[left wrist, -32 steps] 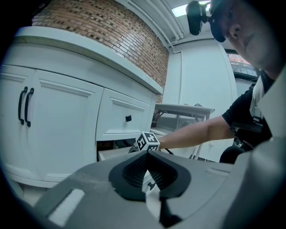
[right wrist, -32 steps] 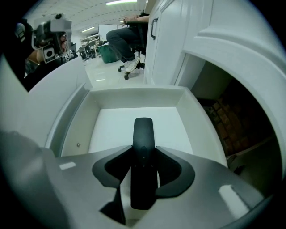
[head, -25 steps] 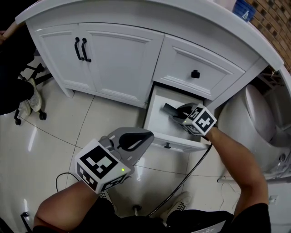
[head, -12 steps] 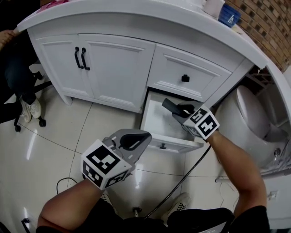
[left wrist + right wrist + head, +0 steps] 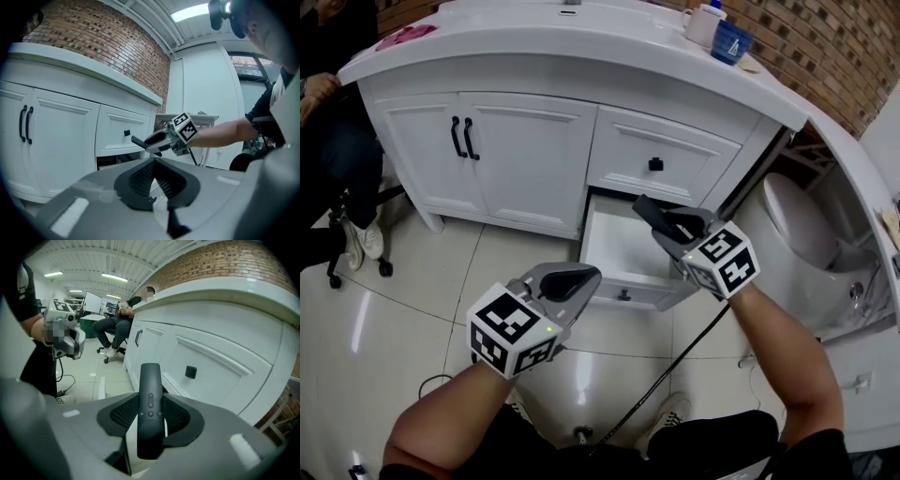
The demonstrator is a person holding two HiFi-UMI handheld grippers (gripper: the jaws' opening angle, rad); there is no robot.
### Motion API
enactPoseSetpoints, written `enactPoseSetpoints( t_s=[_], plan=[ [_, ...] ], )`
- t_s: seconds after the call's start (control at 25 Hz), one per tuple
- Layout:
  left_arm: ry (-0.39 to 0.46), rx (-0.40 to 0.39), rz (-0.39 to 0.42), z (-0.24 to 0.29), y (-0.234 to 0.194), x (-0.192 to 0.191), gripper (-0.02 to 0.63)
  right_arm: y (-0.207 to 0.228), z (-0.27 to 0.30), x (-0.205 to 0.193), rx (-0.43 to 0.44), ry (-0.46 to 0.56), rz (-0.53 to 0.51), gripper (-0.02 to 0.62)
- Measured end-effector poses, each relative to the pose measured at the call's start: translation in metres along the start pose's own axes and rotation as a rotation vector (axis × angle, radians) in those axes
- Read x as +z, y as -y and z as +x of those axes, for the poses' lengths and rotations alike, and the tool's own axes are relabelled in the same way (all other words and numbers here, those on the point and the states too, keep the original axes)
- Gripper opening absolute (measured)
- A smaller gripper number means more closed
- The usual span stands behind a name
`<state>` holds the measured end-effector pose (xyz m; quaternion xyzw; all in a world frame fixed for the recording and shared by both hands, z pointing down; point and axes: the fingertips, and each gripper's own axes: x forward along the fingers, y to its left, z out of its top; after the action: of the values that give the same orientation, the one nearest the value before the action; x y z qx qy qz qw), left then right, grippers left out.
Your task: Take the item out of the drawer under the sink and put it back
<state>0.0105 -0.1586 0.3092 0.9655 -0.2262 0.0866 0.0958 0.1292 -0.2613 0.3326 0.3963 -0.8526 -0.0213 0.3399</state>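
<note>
The right gripper (image 5: 150, 412) pinches a slim black remote control (image 5: 150, 397) between its ribbed pads. The jaws stand partway apart, one pad pressed on each long side, and the remote's button face turns up toward the gripper's camera while its far end juts out past the fingertips. In the head view the remote (image 5: 649, 213) hangs above the far right part of the open lower drawer (image 5: 622, 297) of the white sink cabinet, just below the closed upper drawer's black knob (image 5: 655, 164). The left gripper (image 5: 569, 281) hovers nearer and to the left over the tiled floor (image 5: 412, 281), its jaws pressed together on nothing.
</note>
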Motion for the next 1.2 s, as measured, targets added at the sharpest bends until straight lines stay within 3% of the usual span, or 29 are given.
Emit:
enactPoseSetpoints(
  t_s=[0.32, 0.72, 1.2],
  plan=[
    [0.011, -0.005, 0.053, -0.012, 0.005, 0.003, 0.006, -0.053, -0.070, 0.031, -0.018, 0.151, 0.028, 0.167],
    [0.062, -0.026, 0.099, -0.016, 0.027, 0.017, 0.006, -0.101, -0.141, 0.033, -0.019, 0.307, 0.198, 0.167],
    [0.048, -0.046, 0.119, -0.016, 0.042, 0.015, 0.006, -0.128, -0.160, 0.012, -0.018, 0.311, 0.244, 0.167]
  ],
)
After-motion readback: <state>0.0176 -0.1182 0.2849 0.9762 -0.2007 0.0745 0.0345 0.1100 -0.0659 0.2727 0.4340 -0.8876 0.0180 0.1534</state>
